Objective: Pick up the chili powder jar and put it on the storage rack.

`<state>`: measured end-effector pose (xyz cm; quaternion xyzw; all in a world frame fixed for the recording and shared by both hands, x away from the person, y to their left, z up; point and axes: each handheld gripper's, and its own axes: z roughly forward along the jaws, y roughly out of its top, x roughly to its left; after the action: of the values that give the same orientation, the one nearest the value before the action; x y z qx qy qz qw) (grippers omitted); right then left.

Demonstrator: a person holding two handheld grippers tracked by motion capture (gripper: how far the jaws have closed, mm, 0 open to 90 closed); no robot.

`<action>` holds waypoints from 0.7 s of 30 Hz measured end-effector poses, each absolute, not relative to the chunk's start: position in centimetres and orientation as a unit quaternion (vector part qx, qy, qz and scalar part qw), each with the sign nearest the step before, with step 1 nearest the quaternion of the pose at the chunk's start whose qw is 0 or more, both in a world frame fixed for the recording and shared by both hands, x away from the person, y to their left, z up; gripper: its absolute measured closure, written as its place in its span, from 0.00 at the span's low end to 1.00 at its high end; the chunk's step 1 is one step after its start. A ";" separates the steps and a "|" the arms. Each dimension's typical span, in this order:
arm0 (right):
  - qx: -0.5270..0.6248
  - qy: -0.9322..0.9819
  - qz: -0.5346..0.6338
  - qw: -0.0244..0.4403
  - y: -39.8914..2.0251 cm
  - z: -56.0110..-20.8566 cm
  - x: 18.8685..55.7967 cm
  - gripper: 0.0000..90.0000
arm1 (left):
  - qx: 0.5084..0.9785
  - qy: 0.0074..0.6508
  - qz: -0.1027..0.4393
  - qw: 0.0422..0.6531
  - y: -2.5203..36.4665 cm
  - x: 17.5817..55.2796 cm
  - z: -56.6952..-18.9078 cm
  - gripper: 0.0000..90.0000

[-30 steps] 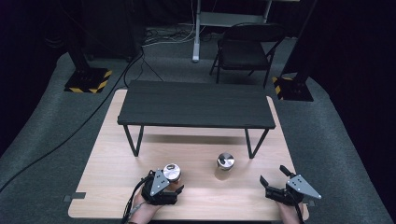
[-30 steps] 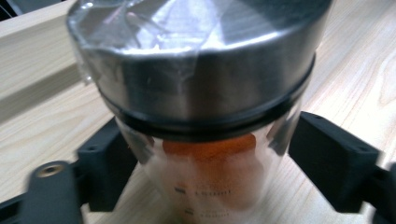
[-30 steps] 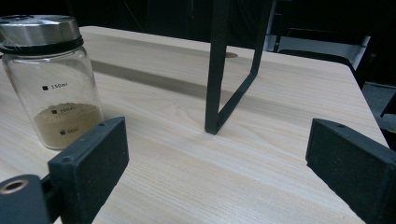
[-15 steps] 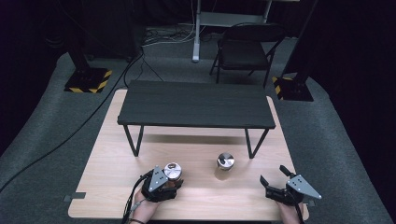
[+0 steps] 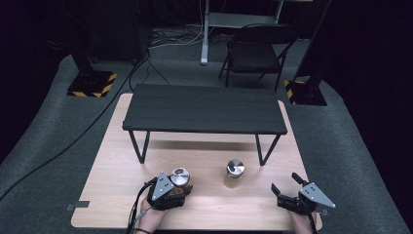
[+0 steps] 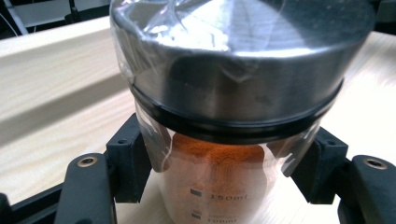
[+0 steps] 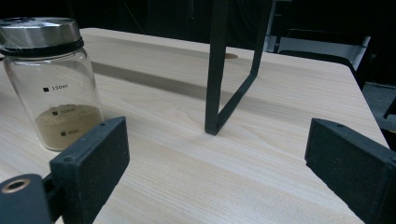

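Left gripper (image 5: 179, 187) clamped on a glass jar (image 6: 233, 140), one black jaw pressed to each side of the glass just under the steel lid (image 6: 233, 60). Orange-brown powder inside, a printed 150ml mark low on the wall, clear film wrinkled over lid and shoulder. From above, same jar (image 5: 179, 178) at the near left of the light wooden table (image 5: 112, 185), lid up, a hand (image 5: 151, 217) behind the gripper.

Right gripper (image 5: 287, 187) at the near right of the table, jaws wide apart, nothing between them but bare wood. Ahead and to the left of its jaws, a second jar (image 7: 53, 84), upright on the table, steel-lidded, with tan powder at about the 100ml mark; well apart from the jaws. From above, that second jar (image 5: 234, 170) between the two grippers, nearer the black bench (image 5: 204, 109) standing across the middle of the table. One bench leg (image 7: 219, 70) planted just beyond the open jaws.
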<state>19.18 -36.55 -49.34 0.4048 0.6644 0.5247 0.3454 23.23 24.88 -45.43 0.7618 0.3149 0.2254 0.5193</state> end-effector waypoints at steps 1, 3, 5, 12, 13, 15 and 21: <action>0.405 0.664 0.525 0.345 -36.5 -49.3 19.2 0.06 | 0.762 0.313 0.227 0.520 24.9 23.3 -45.1 0.35; 0.404 0.665 0.525 0.346 -36.5 -49.3 19.2 0.06 | 0.758 0.311 0.235 0.523 24.9 23.1 -44.6 0.35; 0.405 0.664 0.524 0.346 -36.5 -49.3 19.2 0.06 | 0.756 0.310 0.241 0.524 24.9 23.1 -44.4 0.35; 0.405 0.664 0.525 0.345 -36.6 -49.4 19.2 0.06 | 0.749 0.303 0.253 0.533 25.1 23.5 -42.1 0.35; 0.405 0.664 0.525 0.345 -36.6 -49.4 19.2 0.06 | 0.749 0.303 0.253 0.533 25.1 23.5 -42.1 0.35; 0.405 0.664 0.526 0.345 -36.6 -49.4 19.2 0.06 | 0.745 0.299 0.259 0.537 25.4 23.6 -41.0 0.35; 0.404 0.664 0.525 0.347 -36.5 -49.4 19.1 0.06 | 0.743 0.297 0.262 0.540 25.8 24.2 -39.2 0.35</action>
<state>19.14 -36.53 -49.39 0.4041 0.6638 0.5252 0.3468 24.24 25.78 -39.16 0.7428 0.2967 0.2616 0.5402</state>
